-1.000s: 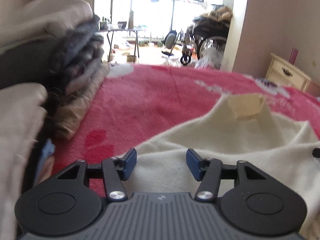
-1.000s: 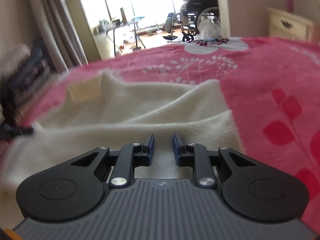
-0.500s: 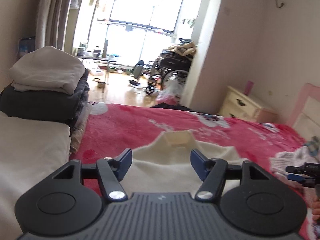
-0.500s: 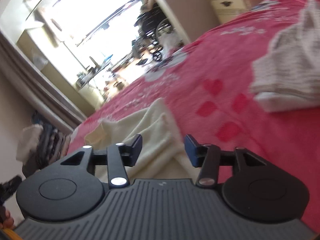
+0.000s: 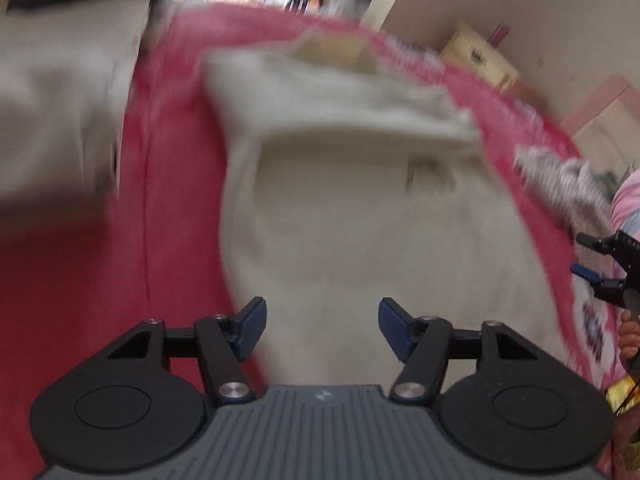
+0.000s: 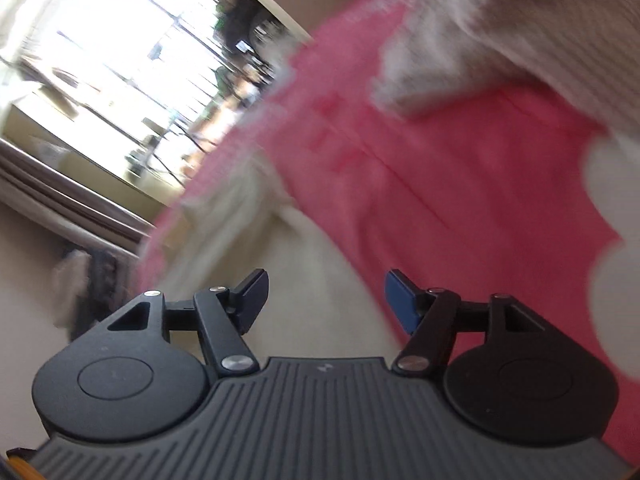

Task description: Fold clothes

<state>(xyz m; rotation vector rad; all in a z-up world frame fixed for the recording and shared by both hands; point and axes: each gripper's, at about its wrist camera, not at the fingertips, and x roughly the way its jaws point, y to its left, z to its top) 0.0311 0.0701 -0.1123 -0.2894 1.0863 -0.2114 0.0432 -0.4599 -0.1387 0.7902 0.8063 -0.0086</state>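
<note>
Both views badly motion-blurred. Cream sweater lies spread on the red bedspread, collar end toward the far side, w/ a folded layer across its upper part. In the left wrist view the left tool hangs over the sweater's near end, jaws apart, nothing between the blue pads, not pressing cloth. They narrowed slightly just now. Left of the sweater, a stack of folded clothes, beige on top, sits on the bed edge. Striped grey-white garment lies crumpled on the bedspread to the right, apart from the sweater. Right tool shows at the right edge of that view, held by a hand.

Right wrist view is rolled hard, horizon tilted. Right tool jaws apart and empty, having just been opening; sweater edge below/between them, no contact visible. Striped garment at upper right. Bright window and curtain at left, too blurred for detail.
</note>
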